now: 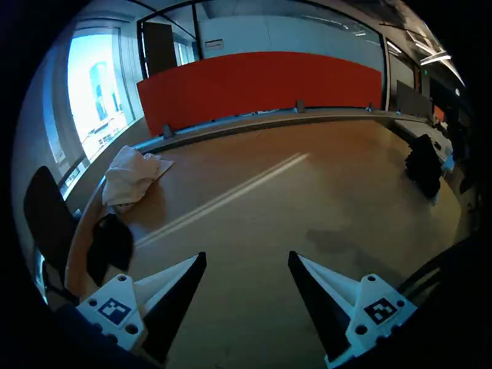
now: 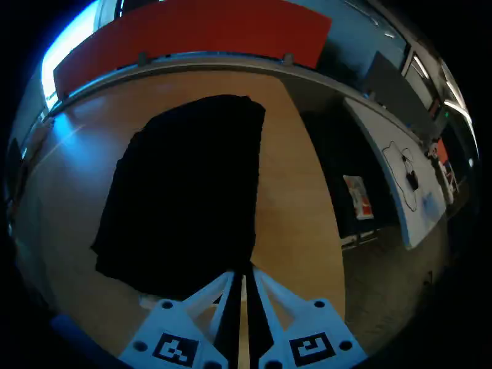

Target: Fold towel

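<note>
A crumpled white cloth (image 1: 129,175) lies far left on the desk (image 1: 277,203). The left gripper (image 1: 246,253) hovers, jaws wide and empty. The right gripper (image 2: 245,270), jaws closed, seems to pinch the near edge of the black towel (image 2: 184,197), which is spread flat. Folding well likely needs the left on the other corner.

light: daylight from window (image 1: 92,104), blown out | scene: dim, bluish | edges: fisheye-bent | focus: sharp

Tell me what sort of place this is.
Probably an open-plan office: a long wooden desk under the black towel, backed by an orange divider panel, big windows, ceiling strip lights, another white desk nearby.
</note>
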`<action>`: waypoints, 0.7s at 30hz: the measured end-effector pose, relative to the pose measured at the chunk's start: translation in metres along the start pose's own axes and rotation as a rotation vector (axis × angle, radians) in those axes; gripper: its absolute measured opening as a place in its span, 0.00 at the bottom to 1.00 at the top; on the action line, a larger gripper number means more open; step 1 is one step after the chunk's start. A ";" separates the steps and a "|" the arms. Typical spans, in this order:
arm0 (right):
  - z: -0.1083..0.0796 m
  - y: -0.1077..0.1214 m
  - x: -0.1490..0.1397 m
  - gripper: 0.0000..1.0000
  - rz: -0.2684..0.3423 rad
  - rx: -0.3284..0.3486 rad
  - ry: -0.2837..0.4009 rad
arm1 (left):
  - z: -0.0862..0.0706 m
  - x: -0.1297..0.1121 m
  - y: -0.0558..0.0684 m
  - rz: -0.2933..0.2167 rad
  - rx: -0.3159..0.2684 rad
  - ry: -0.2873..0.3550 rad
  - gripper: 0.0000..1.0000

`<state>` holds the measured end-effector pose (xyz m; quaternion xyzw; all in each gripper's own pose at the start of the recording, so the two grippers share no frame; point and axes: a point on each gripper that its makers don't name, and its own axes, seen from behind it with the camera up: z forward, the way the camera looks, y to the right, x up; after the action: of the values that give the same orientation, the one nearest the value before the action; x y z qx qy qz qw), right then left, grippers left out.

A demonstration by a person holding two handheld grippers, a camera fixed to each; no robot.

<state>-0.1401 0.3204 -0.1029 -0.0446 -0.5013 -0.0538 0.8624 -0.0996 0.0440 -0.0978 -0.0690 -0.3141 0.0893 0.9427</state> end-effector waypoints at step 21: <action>-0.024 0.007 0.007 0.13 0.010 -0.042 0.088 | 0.000 0.004 -0.005 -0.012 0.009 0.008 0.99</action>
<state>-0.1154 0.3243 -0.1090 -0.0628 -0.4613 -0.0618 0.8829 -0.0953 0.0398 -0.0948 -0.0633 -0.3101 0.0850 0.9448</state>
